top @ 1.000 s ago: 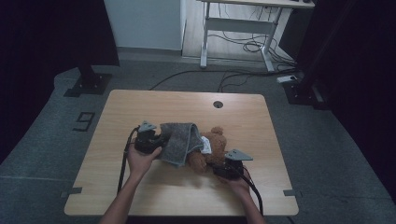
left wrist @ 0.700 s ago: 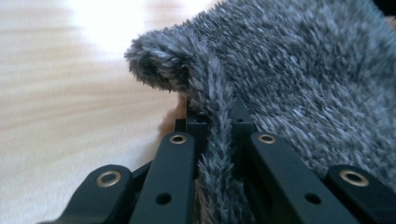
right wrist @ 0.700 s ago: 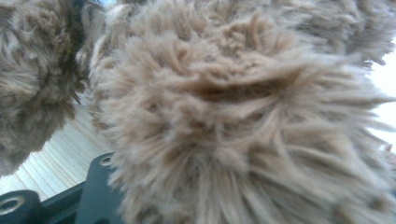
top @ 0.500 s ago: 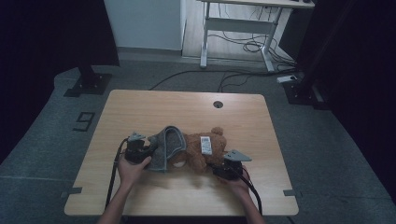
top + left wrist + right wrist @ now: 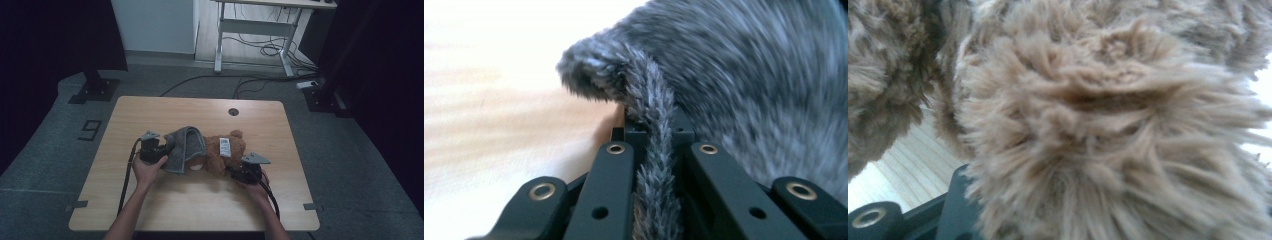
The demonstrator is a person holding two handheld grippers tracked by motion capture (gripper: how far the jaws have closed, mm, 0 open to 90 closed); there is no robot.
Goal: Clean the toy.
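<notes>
My left tool [image 5: 159,148] is clamped tight on a fold of the grey fleece cloth [image 5: 184,148]; in the left gripper view a ridge of that cloth [image 5: 655,165] runs straight down between the two black jaws, so the grip is firm. My right tool [image 5: 239,172] sits at the near right end of the brown plush bear [image 5: 222,155], and its jaws have just been closing part of the way; in the right gripper view the bear's fur [image 5: 1108,130] crowds right up over them, and I judge they are squeezing a soft limb, though the pads themselves are hidden by the fur. The bear lies on its side near the middle of the table [image 5: 150,210], white tag [image 5: 225,147] facing up, and the cloth is draped over its left end, bunched into a hood shape rather than spread flat. As I read it, the work is covering or wrapping the bear with the cloth. About a third of the toy is under grey so far; the tagged body and the right end are bare. What is left is to draw the cloth across the rest, smooth it, and let go on both sides.
</notes>
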